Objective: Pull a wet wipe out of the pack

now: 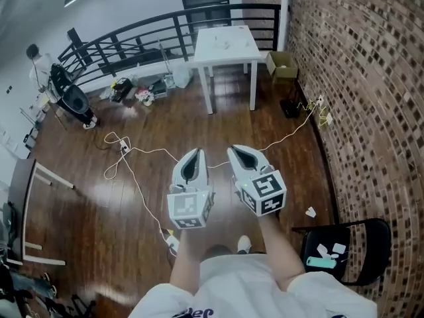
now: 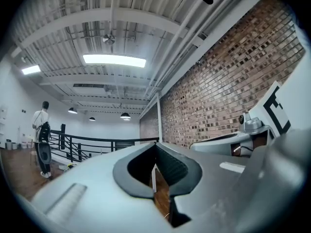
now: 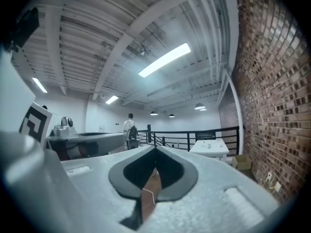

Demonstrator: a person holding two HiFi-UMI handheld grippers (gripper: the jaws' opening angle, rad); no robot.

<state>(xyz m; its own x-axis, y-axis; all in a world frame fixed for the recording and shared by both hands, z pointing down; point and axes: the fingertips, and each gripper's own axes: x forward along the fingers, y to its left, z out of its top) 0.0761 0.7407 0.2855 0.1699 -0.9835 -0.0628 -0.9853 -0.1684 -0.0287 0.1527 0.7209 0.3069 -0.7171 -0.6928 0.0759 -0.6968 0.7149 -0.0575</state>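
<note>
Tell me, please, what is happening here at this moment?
A person holds the left hand-held gripper and the right hand-held gripper side by side above a wooden floor, pointing toward a white table. Both are shut and empty. No pack of wipes can be made out, so no pulling is under way.

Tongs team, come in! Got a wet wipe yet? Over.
Both shut, empty: left tongs, right tongs. No wipe pack made out. White table far ahead; cables across the floor between. Over.
</note>
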